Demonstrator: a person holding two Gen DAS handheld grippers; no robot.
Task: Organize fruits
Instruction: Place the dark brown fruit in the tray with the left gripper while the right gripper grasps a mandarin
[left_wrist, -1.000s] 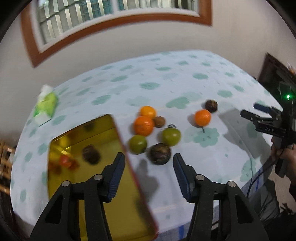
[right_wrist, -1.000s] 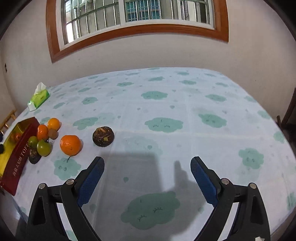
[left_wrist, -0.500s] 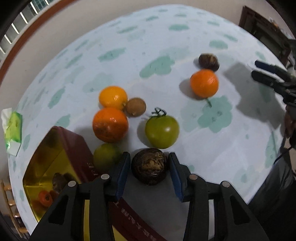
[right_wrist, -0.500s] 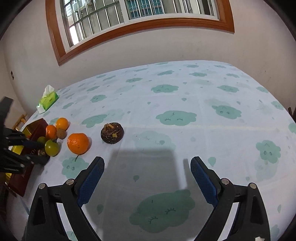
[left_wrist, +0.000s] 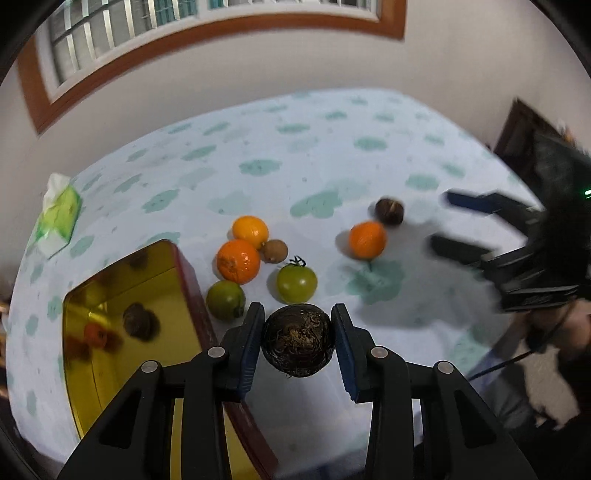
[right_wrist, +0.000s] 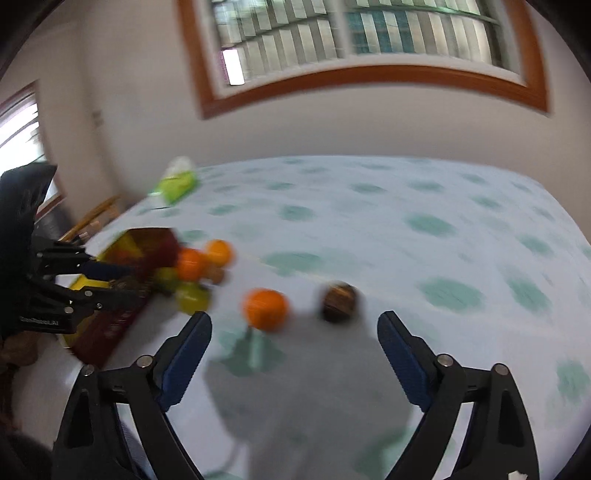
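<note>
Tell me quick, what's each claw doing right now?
Left gripper: just closed on the dark brown fruit, holding it.
Right gripper: open, nothing between its fingers, closing slightly.

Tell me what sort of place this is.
Probably a room in a home: a table under a cloud-print cloth, a wood-framed barred window in a plain wall, a tissue pack and loose fruit beside a gold-lined tin.
</note>
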